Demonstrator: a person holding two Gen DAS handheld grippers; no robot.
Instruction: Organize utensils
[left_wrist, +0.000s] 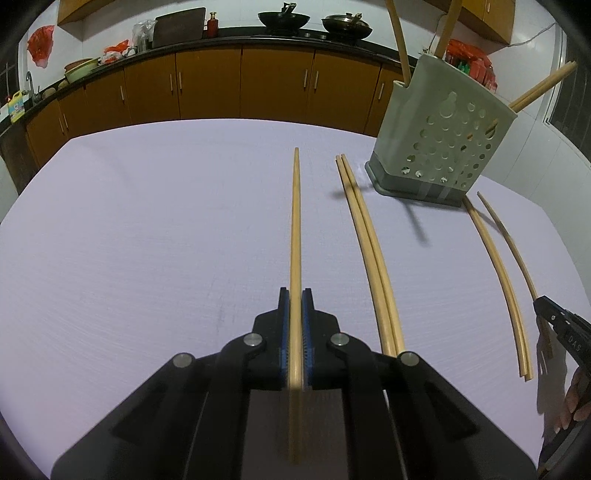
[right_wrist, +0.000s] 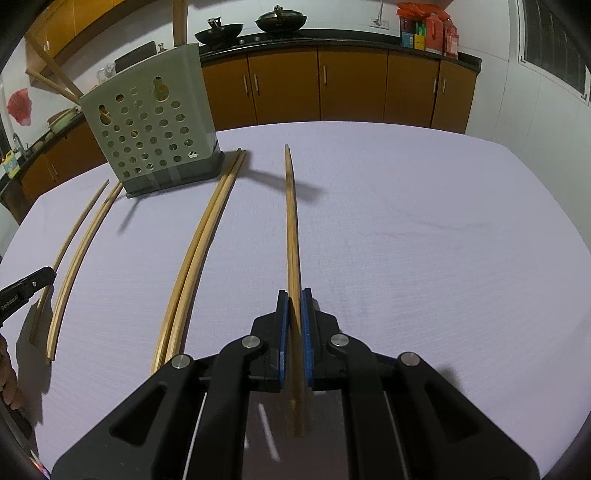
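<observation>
The left gripper (left_wrist: 295, 295) is clamped on a single chopstick (left_wrist: 295, 229), its blue-padded fingers (left_wrist: 283, 332) pressed to either side of the shaft, which runs straight toward 12 o'clock over the pale lilac tablecloth (left_wrist: 147, 240). The right gripper (right_wrist: 294, 297) is likewise closed on its own chopstick (right_wrist: 291, 221), which also points to 12 o'clock, tilted very slightly left at its tip. In the left wrist view, a pair of chopsticks (left_wrist: 365, 251) lies side by side and touching on the cloth at about 1 o'clock from the gripper, and a second pair (left_wrist: 498, 266) lies farther out at 2 o'clock, these two a little apart at their far ends. The perforated utensil holder (left_wrist: 443, 147) stands at 1 o'clock near the far ends of both pairs, on a darker grey base, with several chopsticks (left_wrist: 543, 86) leaning out of its top. In the right wrist view the same holder (right_wrist: 151, 125) sits at 11 o'clock, with one loose pair (right_wrist: 195, 251) at 11 o'clock close in and the other (right_wrist: 79, 254) at 10 o'clock. The far kitchen counter (right_wrist: 332, 40) with brown cabinets (right_wrist: 351, 85) carries two dark woks (right_wrist: 280, 18).
</observation>
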